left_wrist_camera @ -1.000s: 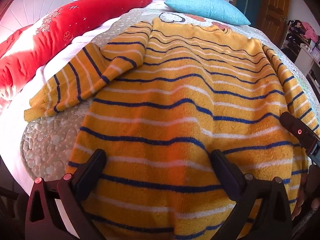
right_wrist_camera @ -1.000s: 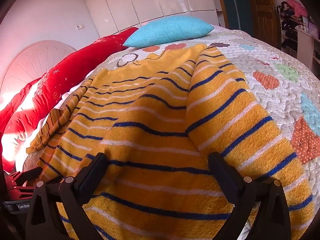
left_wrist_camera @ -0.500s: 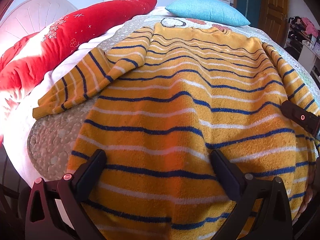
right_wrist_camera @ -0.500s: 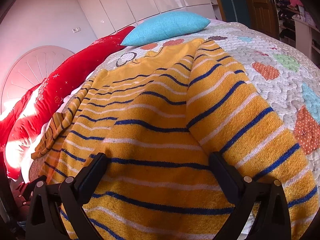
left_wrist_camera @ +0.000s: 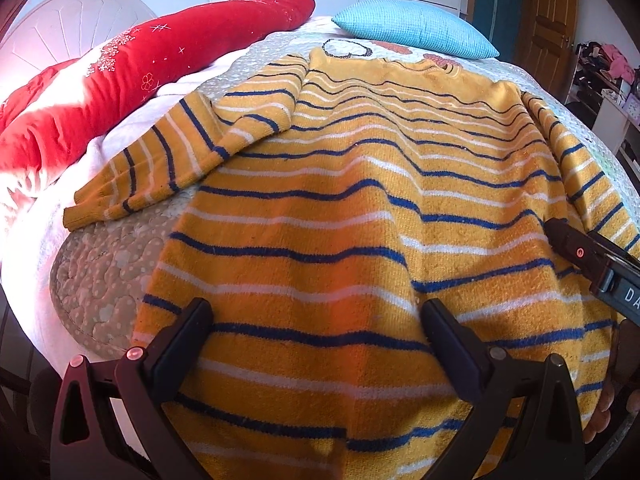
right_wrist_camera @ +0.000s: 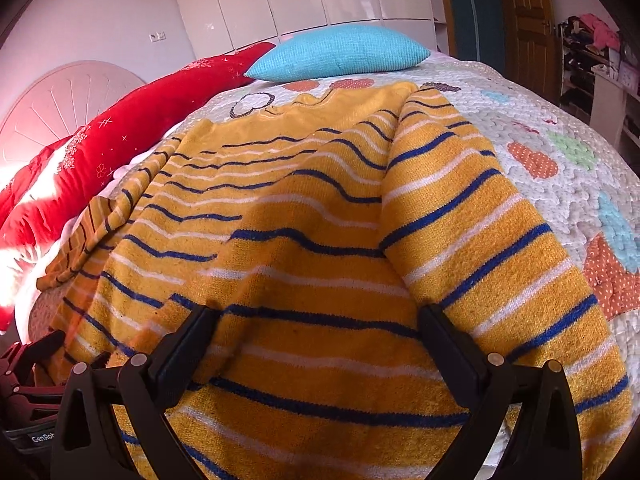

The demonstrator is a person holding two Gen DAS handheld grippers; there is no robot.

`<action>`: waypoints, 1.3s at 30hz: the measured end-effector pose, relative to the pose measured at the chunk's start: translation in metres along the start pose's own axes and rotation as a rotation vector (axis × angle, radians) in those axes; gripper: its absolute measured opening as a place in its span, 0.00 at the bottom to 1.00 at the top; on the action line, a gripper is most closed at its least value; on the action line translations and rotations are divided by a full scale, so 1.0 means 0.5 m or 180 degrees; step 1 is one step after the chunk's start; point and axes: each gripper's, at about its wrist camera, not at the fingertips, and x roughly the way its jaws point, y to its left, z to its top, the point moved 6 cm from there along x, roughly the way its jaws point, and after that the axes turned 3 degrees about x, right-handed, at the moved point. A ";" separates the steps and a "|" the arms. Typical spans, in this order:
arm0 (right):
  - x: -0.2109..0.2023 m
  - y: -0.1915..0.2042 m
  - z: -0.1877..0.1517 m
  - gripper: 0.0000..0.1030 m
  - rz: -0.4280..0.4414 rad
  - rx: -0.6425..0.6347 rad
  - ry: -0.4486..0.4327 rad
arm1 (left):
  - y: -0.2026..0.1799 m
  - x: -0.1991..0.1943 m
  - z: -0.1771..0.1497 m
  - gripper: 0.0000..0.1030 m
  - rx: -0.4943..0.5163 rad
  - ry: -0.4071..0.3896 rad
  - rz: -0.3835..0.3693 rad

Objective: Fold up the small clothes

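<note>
A yellow sweater [left_wrist_camera: 360,208] with blue and white stripes lies spread flat on the bed, hem toward me. Its left sleeve [left_wrist_camera: 168,160] lies out to the left, its right sleeve [right_wrist_camera: 480,232] runs down the right side. My left gripper [left_wrist_camera: 316,320] is open, its fingers wide apart above the hem at the left half. My right gripper [right_wrist_camera: 318,318] is open above the hem at the right half, beside the right sleeve. The right gripper's body also shows at the right edge of the left wrist view [left_wrist_camera: 592,256]. Neither holds cloth.
The bed has a quilted cover [right_wrist_camera: 560,152] with coloured patches. A red pillow [left_wrist_camera: 120,80] lies along the left and a blue cushion [left_wrist_camera: 412,32] at the far end. A white headboard [left_wrist_camera: 72,28] is at left, a wooden door [left_wrist_camera: 548,20] and cluttered shelves [left_wrist_camera: 600,64] at right.
Both grippers have pulled back and risen slightly from the sweater, so more of it shows. The sweater has not moved. Both stay open.
</note>
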 end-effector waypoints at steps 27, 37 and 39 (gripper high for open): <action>-0.013 0.000 -0.011 0.99 -0.0225 -0.0125 -0.0131 | -0.001 -0.005 -0.003 1.00 0.0007 -0.0199 0.0060; -0.014 -0.002 -0.011 0.99 -0.0230 -0.0128 -0.0144 | -0.004 -0.008 -0.003 1.00 0.0007 -0.0241 0.0071; -0.015 -0.004 -0.011 0.99 -0.0234 -0.0127 -0.0150 | -0.004 -0.008 -0.002 1.00 0.0004 -0.0246 0.0072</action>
